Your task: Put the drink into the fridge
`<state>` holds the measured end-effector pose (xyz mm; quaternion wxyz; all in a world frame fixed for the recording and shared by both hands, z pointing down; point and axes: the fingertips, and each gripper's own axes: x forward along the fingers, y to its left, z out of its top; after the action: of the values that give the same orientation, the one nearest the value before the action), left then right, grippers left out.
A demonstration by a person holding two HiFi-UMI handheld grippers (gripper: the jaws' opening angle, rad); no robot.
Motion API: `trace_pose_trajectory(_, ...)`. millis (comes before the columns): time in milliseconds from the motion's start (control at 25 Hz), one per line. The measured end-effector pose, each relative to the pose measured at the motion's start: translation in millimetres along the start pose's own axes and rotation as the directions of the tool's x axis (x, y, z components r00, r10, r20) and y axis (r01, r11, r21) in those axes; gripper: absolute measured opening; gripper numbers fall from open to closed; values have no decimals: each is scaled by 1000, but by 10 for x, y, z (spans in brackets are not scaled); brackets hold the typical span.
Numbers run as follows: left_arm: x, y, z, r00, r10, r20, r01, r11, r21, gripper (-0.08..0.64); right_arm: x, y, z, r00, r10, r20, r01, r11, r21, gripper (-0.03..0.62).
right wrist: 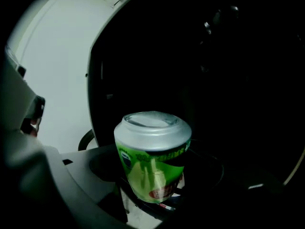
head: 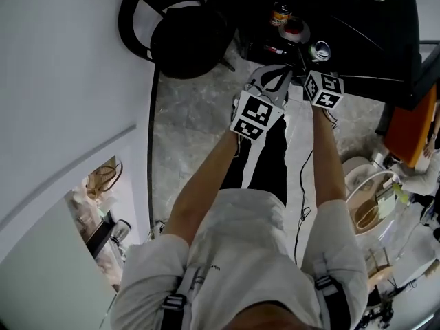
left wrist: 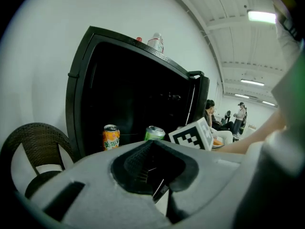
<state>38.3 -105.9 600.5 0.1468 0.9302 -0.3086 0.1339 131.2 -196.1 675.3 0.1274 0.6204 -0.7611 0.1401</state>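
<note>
R tongs point(right wrist: 153, 194) clenched on green can point(right wrist: 152, 161), grip low on its body, can upright, held just in front of open black fridge point(right wrist: 224, 70), not yet inside. L tongs point(left wrist: 150, 168) closed, empty, close beside on the left. Orange can point(left wrist: 111, 137) stands inside fridge, left of green one. Risks, my read: low grip, so can may tip on set-down; drift left knocks orange can; base may catch fridge edge

The drink can point(right wrist: 152, 156) sits between the right tongs point(right wrist: 153, 182), right of a second can point(left wrist: 110, 137) (fridge point(left wrist: 138, 80) behind both).
</note>
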Motion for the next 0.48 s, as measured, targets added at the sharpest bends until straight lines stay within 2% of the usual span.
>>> trace_pose_trajectory(160, -40, -27, -30, 1000, 2, 1, -2, 1000, -4, 9, 238, -130, -115, 999, -35, -1, 35, 999, 7, 336)
trace_pose_trajectory(480, -60, -97, -214, 1000, -14, -24, 12, 998, -62, 9, 606, -236, -175, 997, -78, -21, 78, 997, -4, 336)
